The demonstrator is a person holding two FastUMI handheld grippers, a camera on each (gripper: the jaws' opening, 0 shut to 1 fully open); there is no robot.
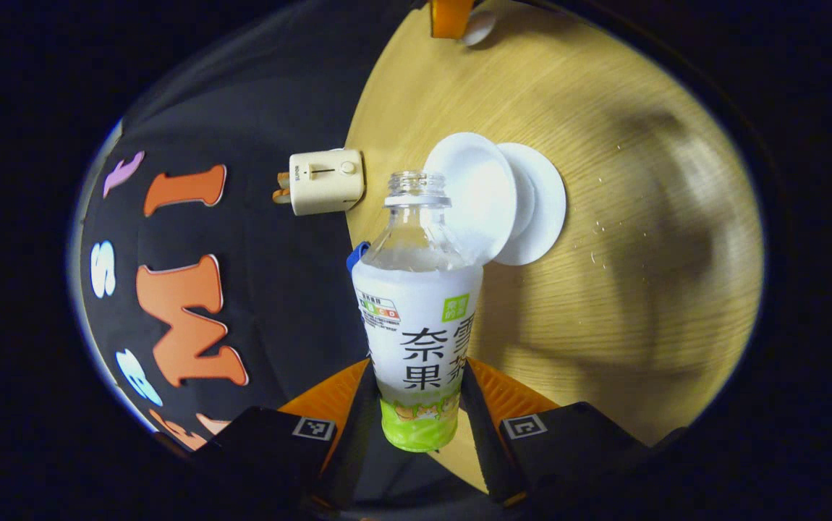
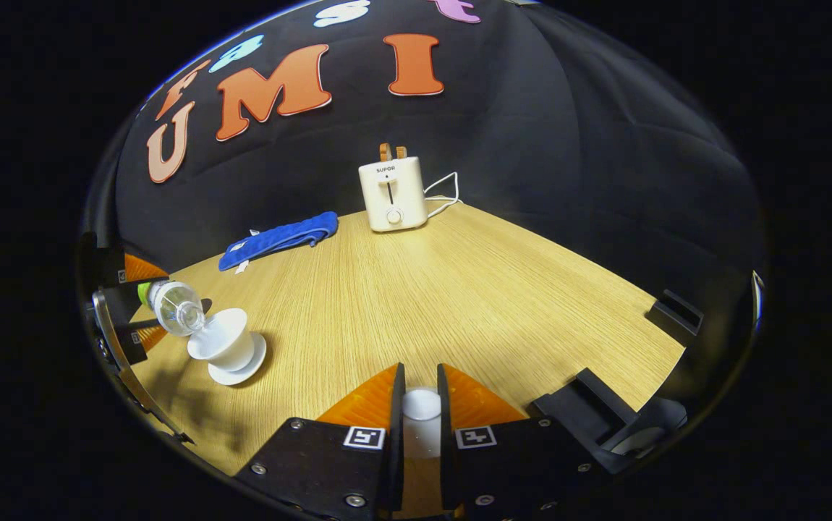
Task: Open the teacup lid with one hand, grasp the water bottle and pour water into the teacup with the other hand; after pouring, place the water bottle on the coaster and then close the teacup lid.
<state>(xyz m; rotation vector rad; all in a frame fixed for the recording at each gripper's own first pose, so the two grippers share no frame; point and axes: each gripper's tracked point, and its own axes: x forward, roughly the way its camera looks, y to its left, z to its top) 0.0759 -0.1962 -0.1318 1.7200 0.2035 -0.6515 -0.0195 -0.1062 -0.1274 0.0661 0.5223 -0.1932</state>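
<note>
Bottle [image 1: 417, 318] is clamped between both fingers of the left hand-held gripper [image 1: 416, 405], tipped with its long axis toward the teacup [image 2: 224, 340], its open mouth at the rim. The cup sits on its saucer [image 2: 242, 369] near the table [image 2: 459, 289] edge. The lid [image 2: 421, 405] is pinched in the right hand-held gripper [image 2: 416, 412], well apart from the cup.

**Both my grippers are clamped**

My left gripper [image 1: 419, 405] is squeezing both fingers against a bottle [image 1: 419, 318], tipping it sideways. My right gripper [image 2: 417, 412] is holding level, its two fingers pinching a small white lid [image 2: 421, 405] between them.
</note>
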